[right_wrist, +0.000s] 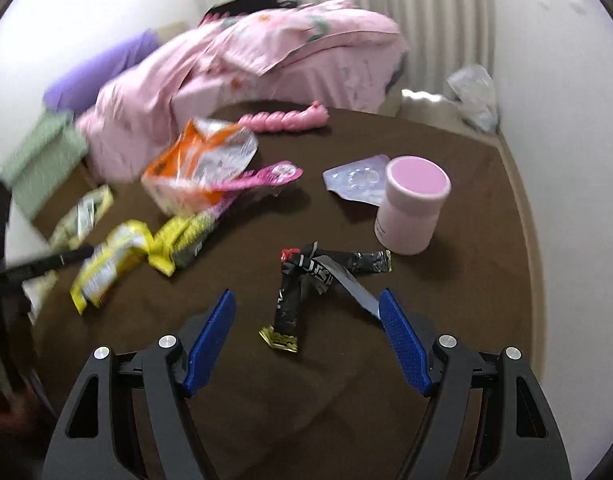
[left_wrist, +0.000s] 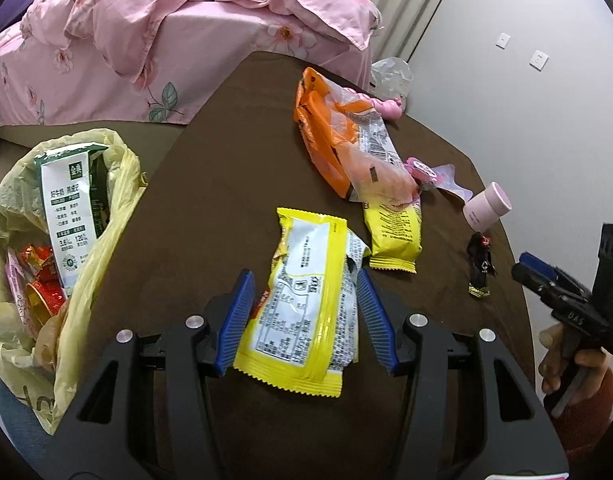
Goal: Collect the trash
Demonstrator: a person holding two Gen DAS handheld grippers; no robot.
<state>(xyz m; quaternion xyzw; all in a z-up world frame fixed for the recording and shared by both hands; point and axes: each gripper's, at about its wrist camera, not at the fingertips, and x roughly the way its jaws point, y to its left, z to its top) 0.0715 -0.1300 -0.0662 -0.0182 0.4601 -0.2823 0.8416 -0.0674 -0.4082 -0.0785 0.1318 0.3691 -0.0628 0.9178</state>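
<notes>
Between my left gripper's (left_wrist: 304, 308) blue pads, clenched on it, sits a yellow-and-white crinkled snack wrapper (left_wrist: 306, 300) on the brown table (left_wrist: 210, 200), while my right gripper (right_wrist: 306, 344) hovers released over black foil wrappers (right_wrist: 306, 280).

**Open brown cloth in front, clutter toward the far side**

The surface (left_wrist: 226, 184) is bare between the yellow bag (left_wrist: 86, 240) at its left edge and the yellow wrapper (left_wrist: 306, 300). Farther back, an orange packet (left_wrist: 326, 132) and a smaller yellow packet (left_wrist: 394, 236) crowd the middle. On the right, a black wrapper (right_wrist: 306, 280) lies near a pink cup (right_wrist: 410, 204), with bare cloth around them. The bed (left_wrist: 146, 40) closes the far side.
</notes>
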